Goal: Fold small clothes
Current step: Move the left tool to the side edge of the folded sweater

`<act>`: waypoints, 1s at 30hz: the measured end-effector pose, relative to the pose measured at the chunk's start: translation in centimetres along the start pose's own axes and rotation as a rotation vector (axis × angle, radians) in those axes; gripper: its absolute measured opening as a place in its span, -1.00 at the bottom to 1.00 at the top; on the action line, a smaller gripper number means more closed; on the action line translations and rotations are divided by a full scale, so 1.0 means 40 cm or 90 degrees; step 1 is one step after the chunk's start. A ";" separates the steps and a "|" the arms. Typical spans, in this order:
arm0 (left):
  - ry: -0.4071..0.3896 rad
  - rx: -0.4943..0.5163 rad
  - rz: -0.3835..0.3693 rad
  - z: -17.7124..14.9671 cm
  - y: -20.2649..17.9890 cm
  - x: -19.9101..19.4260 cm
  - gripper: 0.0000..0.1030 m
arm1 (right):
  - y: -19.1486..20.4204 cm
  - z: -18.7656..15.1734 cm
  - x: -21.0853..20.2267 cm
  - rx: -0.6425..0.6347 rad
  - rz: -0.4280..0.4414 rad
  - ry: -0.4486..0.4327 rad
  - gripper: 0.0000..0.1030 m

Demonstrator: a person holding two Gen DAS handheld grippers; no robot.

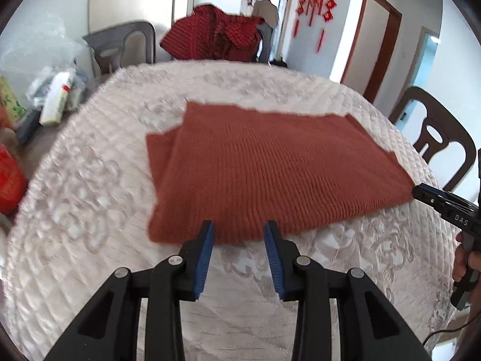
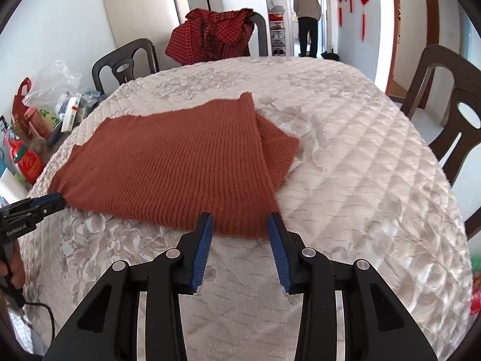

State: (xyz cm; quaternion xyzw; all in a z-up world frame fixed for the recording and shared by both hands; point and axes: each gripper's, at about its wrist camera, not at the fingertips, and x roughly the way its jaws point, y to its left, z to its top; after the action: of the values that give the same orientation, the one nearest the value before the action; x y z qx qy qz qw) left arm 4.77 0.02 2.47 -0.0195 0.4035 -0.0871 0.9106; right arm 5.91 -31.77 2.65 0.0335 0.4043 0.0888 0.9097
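Left wrist view — both grippers open at the knit's near edge.
Left gripper (image 1: pixel 239 231) and right gripper (image 2: pixel 240 224) framed the soft, limp rust sweater (image 1: pixel 270 168) on the bench (image 1: pixel 90 180) — near corners looked best to pinch.

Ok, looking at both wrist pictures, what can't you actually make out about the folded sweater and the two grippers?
- Rust-red knitted sweater: its underside and inner layers, hidden by the top fold in both views.
- Left gripper: whether its fingers touch the hem; left wrist view is motion-blurred there.
- Right gripper: actual contact with the sweater's near edge, unclear in the right wrist view.
- Cluttered packets beside the quilted cream tablecloth: labels blurred, too small.
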 end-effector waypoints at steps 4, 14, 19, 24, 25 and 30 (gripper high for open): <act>0.001 -0.005 0.046 0.014 0.013 0.022 -0.26 | 0.009 0.022 0.003 0.010 0.022 -0.016 -0.25; 0.028 -0.036 0.051 -0.011 0.045 0.050 -0.26 | -0.023 0.001 0.036 0.035 0.026 0.013 -0.30; 0.027 -0.046 0.043 -0.011 0.049 0.040 -0.26 | -0.034 0.003 0.025 0.050 0.036 0.006 -0.31; 0.026 -0.071 0.030 -0.013 0.065 0.028 -0.26 | -0.046 -0.003 0.022 0.070 0.048 -0.004 -0.30; 0.024 -0.075 0.031 -0.013 0.067 0.024 -0.26 | -0.048 -0.004 0.021 0.073 0.049 -0.005 -0.30; 0.002 -0.083 0.038 0.003 0.074 0.006 -0.26 | -0.052 0.003 0.005 0.079 0.041 -0.019 -0.30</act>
State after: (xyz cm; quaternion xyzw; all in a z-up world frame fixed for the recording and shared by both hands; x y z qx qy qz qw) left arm 5.45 2.90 2.05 -0.0664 0.4104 -0.0335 0.9089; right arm 6.40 -33.79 2.30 0.1041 0.3942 0.0925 0.9084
